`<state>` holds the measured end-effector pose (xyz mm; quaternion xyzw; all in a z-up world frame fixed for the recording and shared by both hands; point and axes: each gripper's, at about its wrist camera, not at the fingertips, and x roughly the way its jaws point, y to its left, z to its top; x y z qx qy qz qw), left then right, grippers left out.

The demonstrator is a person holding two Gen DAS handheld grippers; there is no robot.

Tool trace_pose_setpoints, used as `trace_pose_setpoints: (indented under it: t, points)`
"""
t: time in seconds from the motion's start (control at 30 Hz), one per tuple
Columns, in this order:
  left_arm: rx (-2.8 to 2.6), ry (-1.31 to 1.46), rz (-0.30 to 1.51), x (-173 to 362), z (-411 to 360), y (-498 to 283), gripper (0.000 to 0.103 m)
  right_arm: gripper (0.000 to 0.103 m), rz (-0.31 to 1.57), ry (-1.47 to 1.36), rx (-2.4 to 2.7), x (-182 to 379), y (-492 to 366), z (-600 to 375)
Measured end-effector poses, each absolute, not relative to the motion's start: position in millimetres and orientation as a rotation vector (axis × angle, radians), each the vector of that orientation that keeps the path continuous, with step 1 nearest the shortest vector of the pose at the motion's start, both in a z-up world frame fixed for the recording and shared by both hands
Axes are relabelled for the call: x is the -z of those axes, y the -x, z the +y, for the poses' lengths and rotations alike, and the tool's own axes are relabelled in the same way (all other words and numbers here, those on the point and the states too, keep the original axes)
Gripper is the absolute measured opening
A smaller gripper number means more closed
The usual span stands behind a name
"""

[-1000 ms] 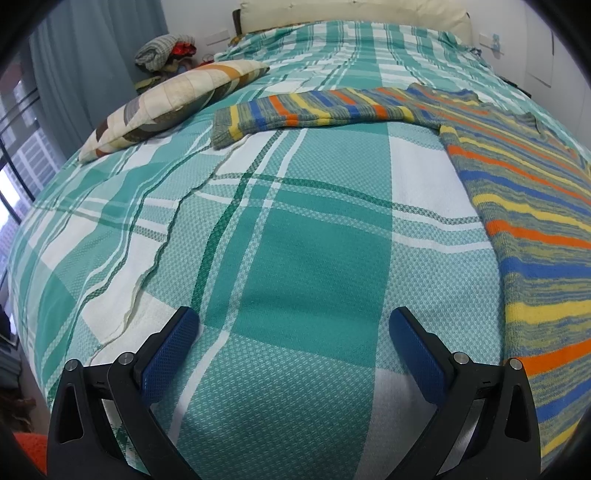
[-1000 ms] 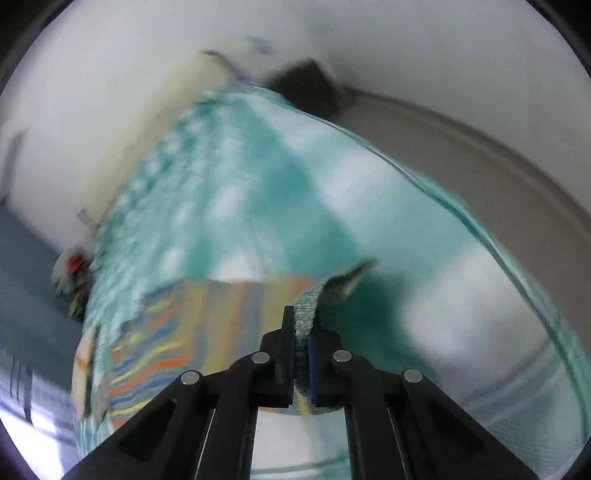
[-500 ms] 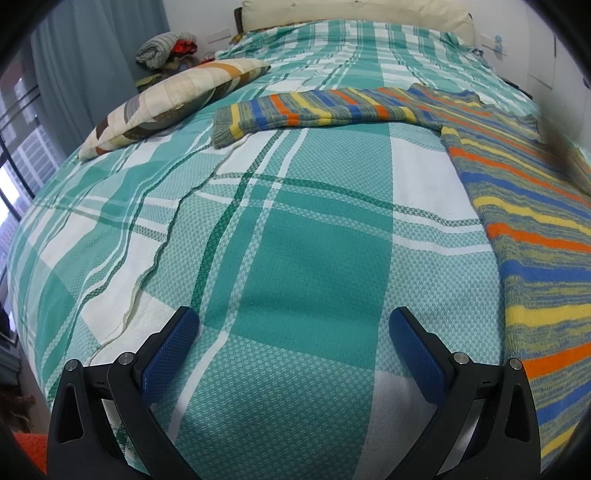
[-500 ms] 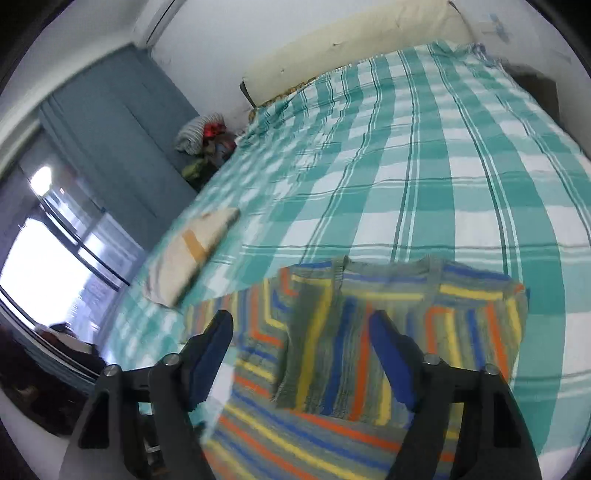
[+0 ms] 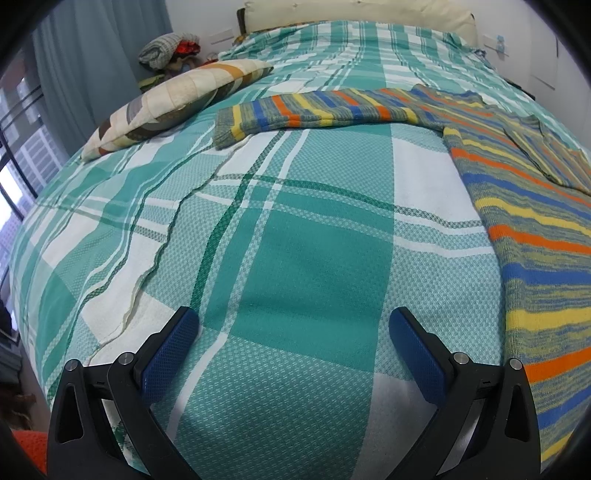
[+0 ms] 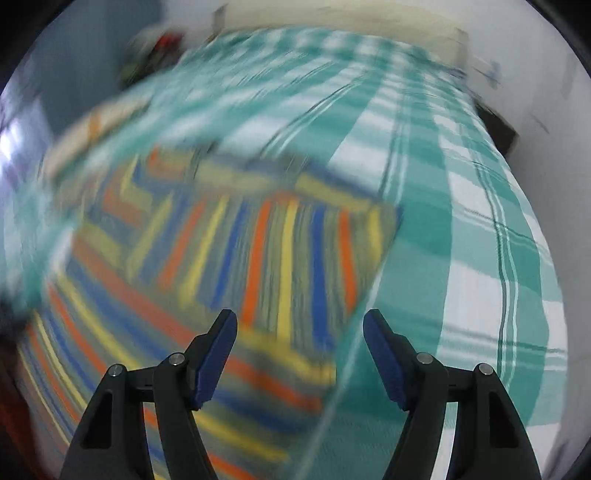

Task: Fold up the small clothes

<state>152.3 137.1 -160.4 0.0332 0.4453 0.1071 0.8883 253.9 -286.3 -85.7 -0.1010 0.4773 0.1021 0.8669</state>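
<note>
A striped knit sweater (image 5: pixel 524 206), in orange, yellow, blue and grey, lies flat on the green plaid bedspread (image 5: pixel 295 258). One sleeve (image 5: pixel 314 110) stretches left toward the pillow. My left gripper (image 5: pixel 291 332) hovers open over bare bedspread, left of the sweater. In the blurred right wrist view, the other sleeve lies folded across the sweater (image 6: pixel 258 258). My right gripper (image 6: pixel 300 332) hangs above the sweater's right edge. Its jaws are closing but stand wide apart, and nothing is pinched between them.
A patchwork pillow (image 5: pixel 173 99) lies at the bed's left side, with a heap of clothes (image 5: pixel 170 46) behind it. A long cream bolster (image 5: pixel 362 14) lines the headboard. Curtain and window are on the left; the bed's right edge (image 6: pixel 546 258) drops off.
My right gripper let go of the sleeve it was pinching, opened wide, rolled and swung over the sweater. The sleeve now lies folded on the body. The left gripper stayed still.
</note>
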Motion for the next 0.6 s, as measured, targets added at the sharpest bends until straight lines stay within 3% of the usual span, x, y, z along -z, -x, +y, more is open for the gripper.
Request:
trace_pose_setpoints:
  t: [0.3, 0.47, 0.6]
  points:
    - [-0.229, -0.074, 0.908, 160.3, 136.5, -149.8, 0.103, 0.067, 0.983, 0.293, -0.011, 131.9, -265.9, -306.8]
    - [-0.232, -0.079, 0.909, 160.4, 136.0, -149.7, 0.103, 0.067, 0.986, 0.148, 0.101, 139.3, -256.5, -343.0]
    - [-0.231, -0.076, 0.911, 160.1, 136.0, -149.4, 0.103, 0.067, 0.993, 0.207, 0.016, 129.8, -249.4, -333.0]
